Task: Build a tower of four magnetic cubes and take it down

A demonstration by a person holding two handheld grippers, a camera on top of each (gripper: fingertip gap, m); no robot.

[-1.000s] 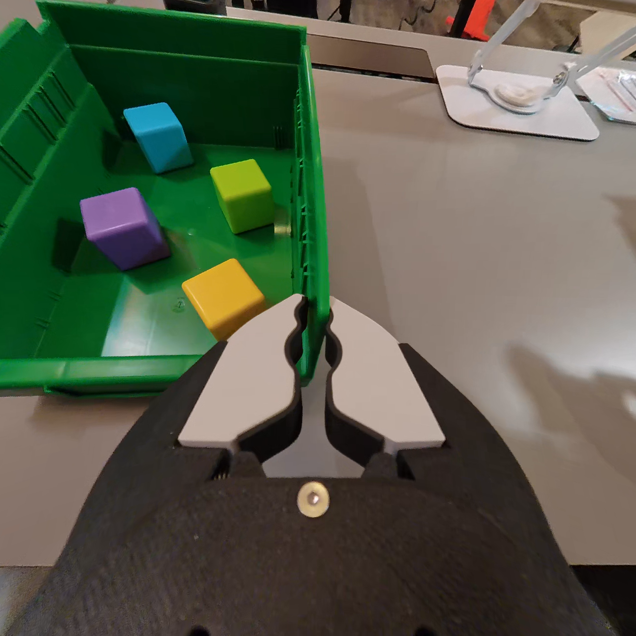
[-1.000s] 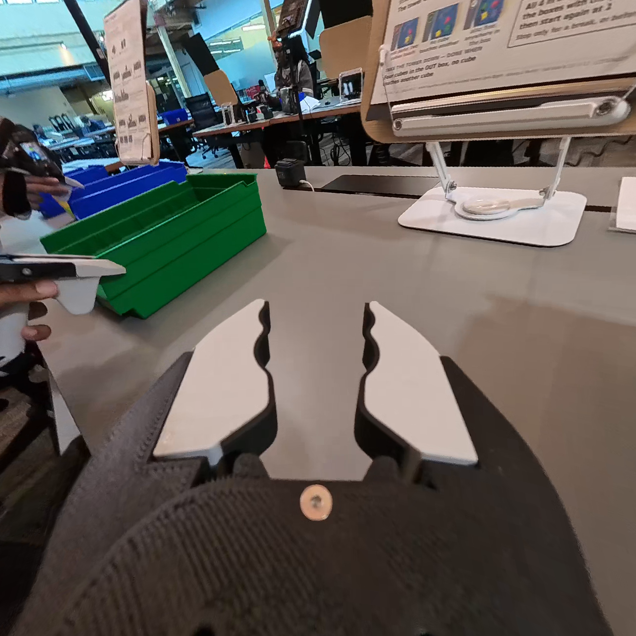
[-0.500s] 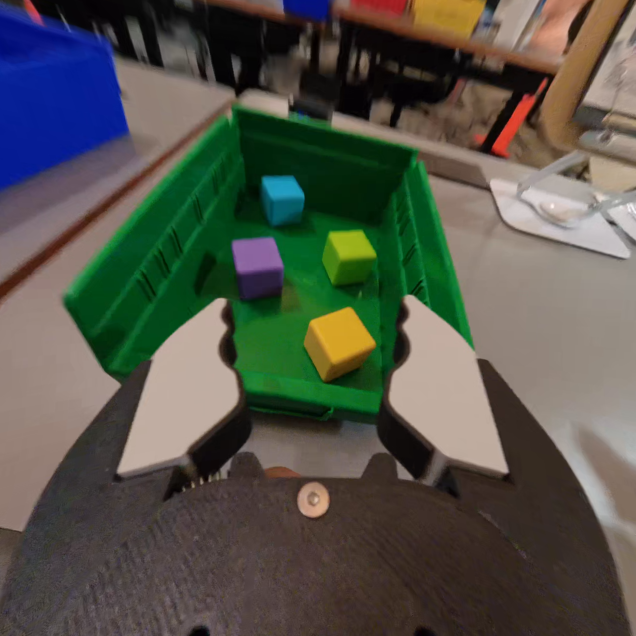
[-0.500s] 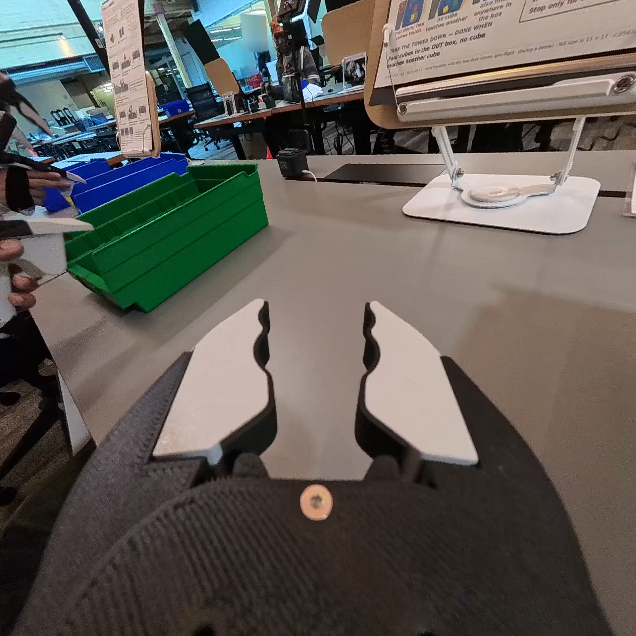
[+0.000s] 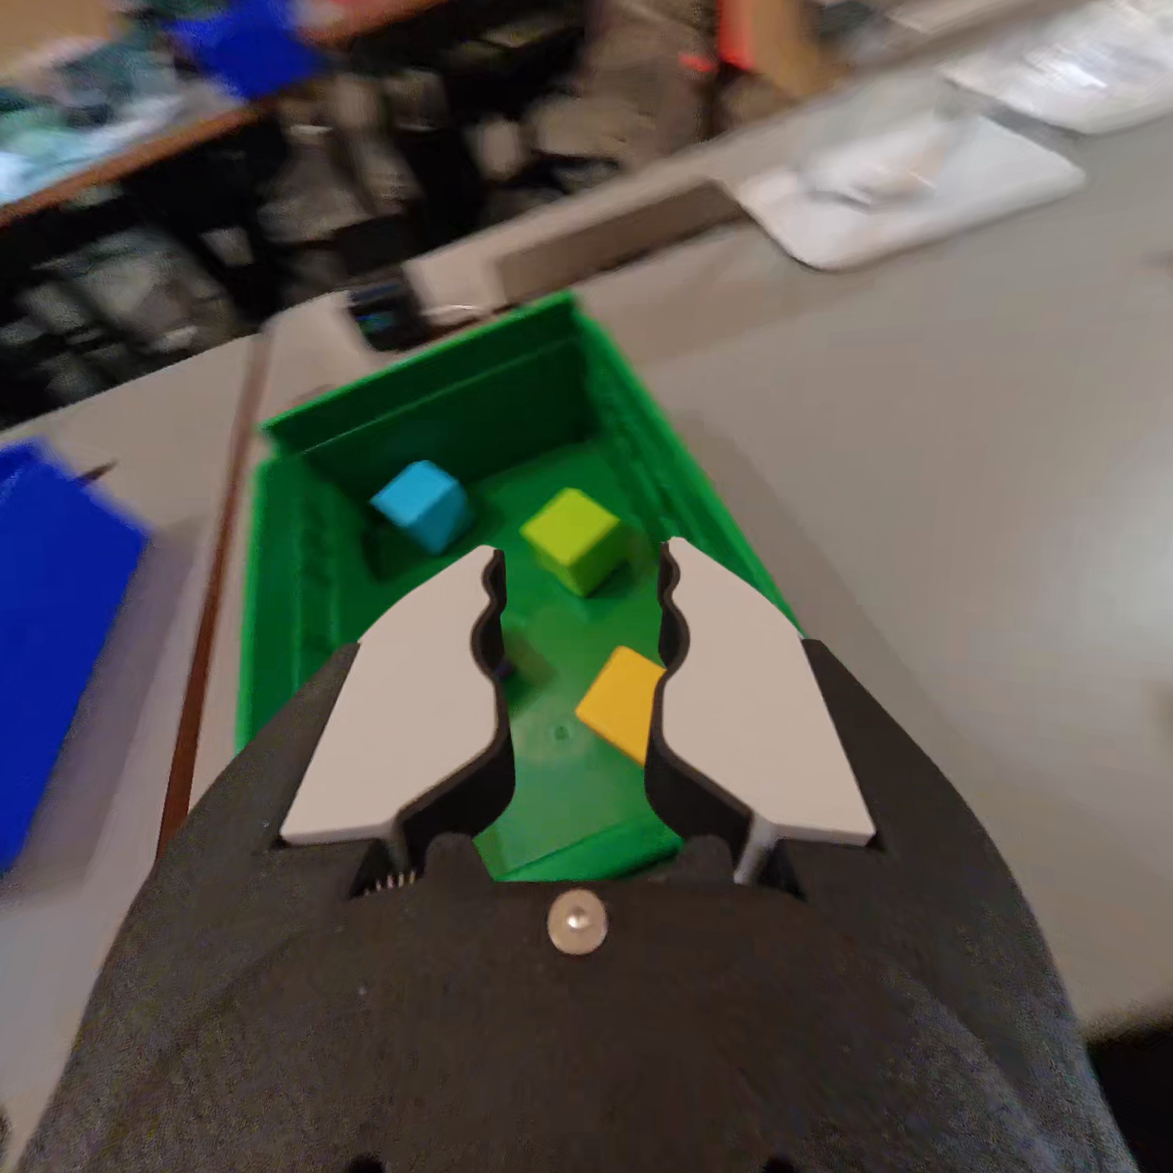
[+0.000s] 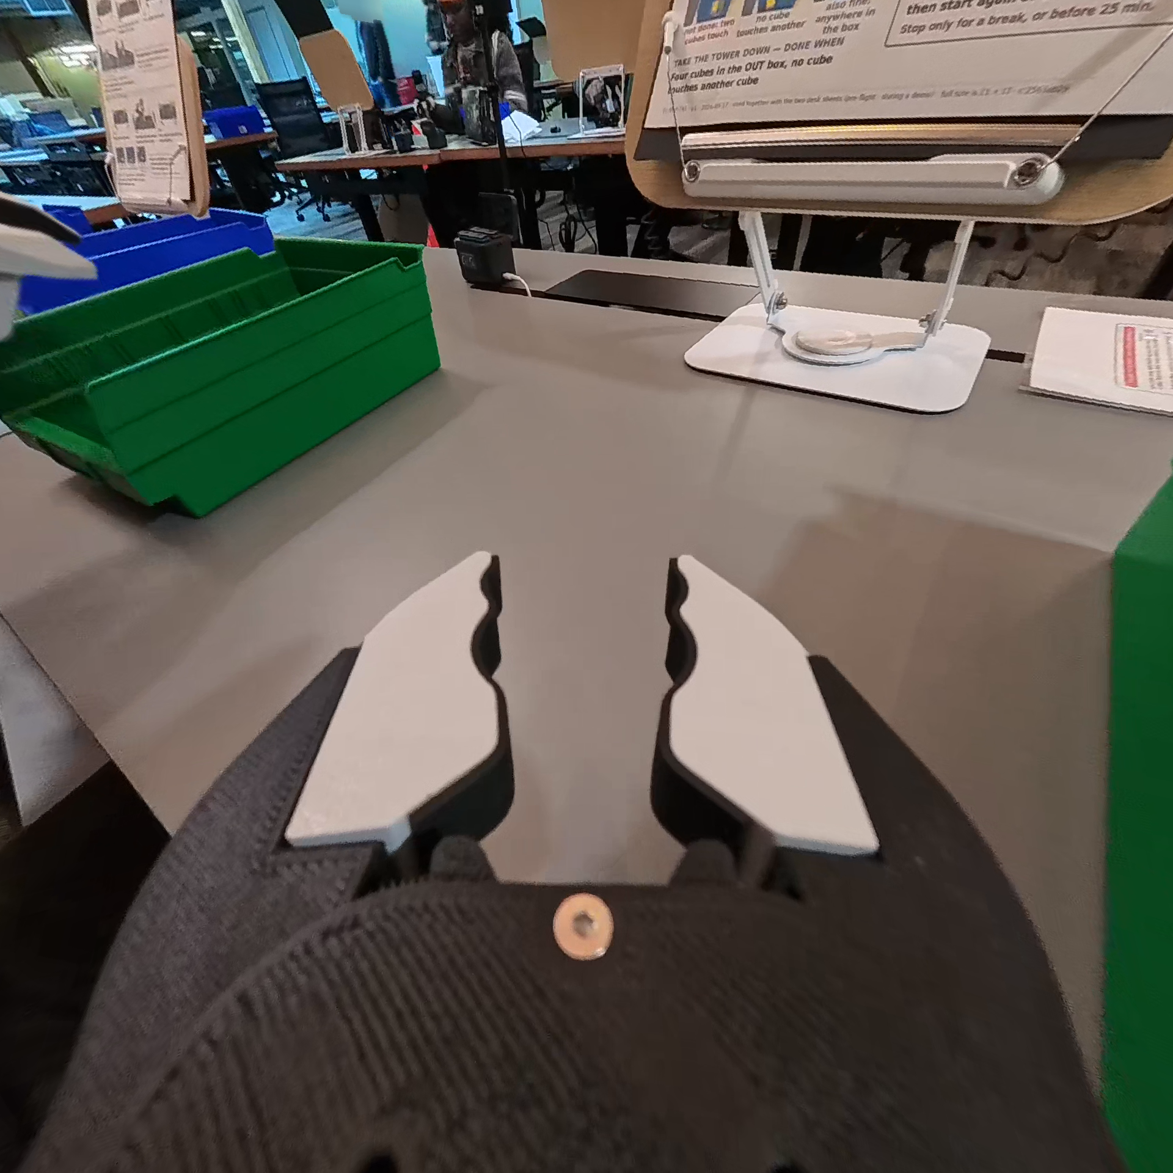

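Note:
A green bin stands on the grey table. It holds a blue cube, a lime cube and a yellow cube. My left gripper is open and empty, above the bin's near half. Its right finger covers part of the yellow cube and its left finger hides the bin floor behind it. This view is blurred. My right gripper is open and empty, low over the bare table, well to the right of the bin. The left gripper's tip shows at the far left edge.
A blue bin stands left of the green one, also in the right wrist view. A white stand base carrying a board is at the back right. A paper sheet lies beside it. A green object is close at the right edge. The left gripper's tips are roughly 40 cm from the right gripper's.
My left gripper let go of the bin's right wall, opened, drew back and now hovers over the bin's inside. The right gripper shifted a little; a green object entered its right edge.

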